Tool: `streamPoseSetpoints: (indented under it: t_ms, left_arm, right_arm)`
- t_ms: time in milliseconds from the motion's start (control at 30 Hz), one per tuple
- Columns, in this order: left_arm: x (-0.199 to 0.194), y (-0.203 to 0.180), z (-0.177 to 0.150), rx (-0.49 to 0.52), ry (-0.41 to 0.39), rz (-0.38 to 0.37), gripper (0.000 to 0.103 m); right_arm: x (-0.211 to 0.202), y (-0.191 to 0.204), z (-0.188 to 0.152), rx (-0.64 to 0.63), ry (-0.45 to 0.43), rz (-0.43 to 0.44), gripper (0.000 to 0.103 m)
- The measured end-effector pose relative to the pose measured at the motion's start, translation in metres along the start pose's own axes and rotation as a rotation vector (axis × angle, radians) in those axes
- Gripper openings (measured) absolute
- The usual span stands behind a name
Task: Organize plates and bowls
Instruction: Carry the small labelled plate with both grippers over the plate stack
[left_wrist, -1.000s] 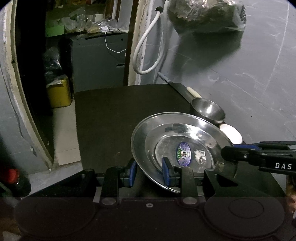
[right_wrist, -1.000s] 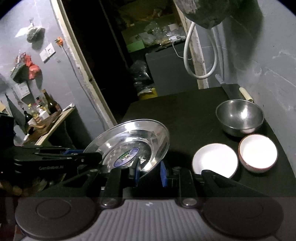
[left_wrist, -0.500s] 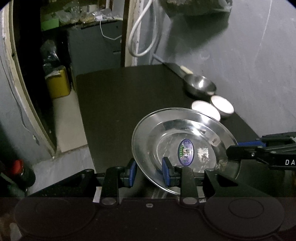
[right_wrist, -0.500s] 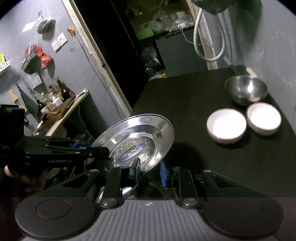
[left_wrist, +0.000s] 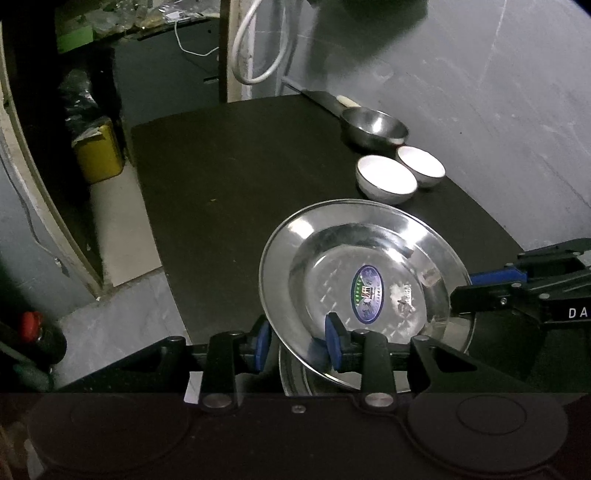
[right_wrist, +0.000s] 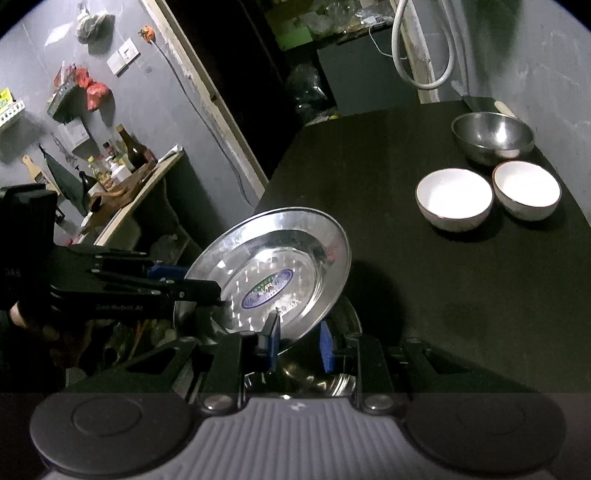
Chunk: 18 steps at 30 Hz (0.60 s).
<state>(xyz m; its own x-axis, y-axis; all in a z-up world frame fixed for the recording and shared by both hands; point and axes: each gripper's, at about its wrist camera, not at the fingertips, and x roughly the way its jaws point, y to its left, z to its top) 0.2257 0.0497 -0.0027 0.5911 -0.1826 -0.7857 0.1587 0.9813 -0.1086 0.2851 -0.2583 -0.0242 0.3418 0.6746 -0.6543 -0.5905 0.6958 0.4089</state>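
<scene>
Both tongs hold one steel plate (left_wrist: 364, 280) by its rim, tilted, above the near edge of the worktop (left_wrist: 236, 173). The left tongs (left_wrist: 297, 341) straddle the rim loosely, pads not clearly pressing. The right tongs (right_wrist: 299, 345) are clenched on the opposite rim.

Risk: with one grip loose, the plate may pivot and slip onto the second plate (right_wrist: 332, 376) directly beneath it, or off the worktop edge. The two white bowls (left_wrist: 386, 179) beyond the plate stand touching; a swing could strike them.

Writing: an oval sticker (left_wrist: 365, 293) at the plate's centre, illegible. The right tongs body shows "DA".
</scene>
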Motion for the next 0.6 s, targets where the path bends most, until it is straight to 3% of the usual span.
streamPoseSetpoints:
  t_ms: [600]
  left_arm:
    - [0.008,-0.007,-0.014,0.044,0.098,-0.034,0.036]
  right_arm:
    - [0.002,0.000,-0.012,0.021,0.091,0.009,0.026]
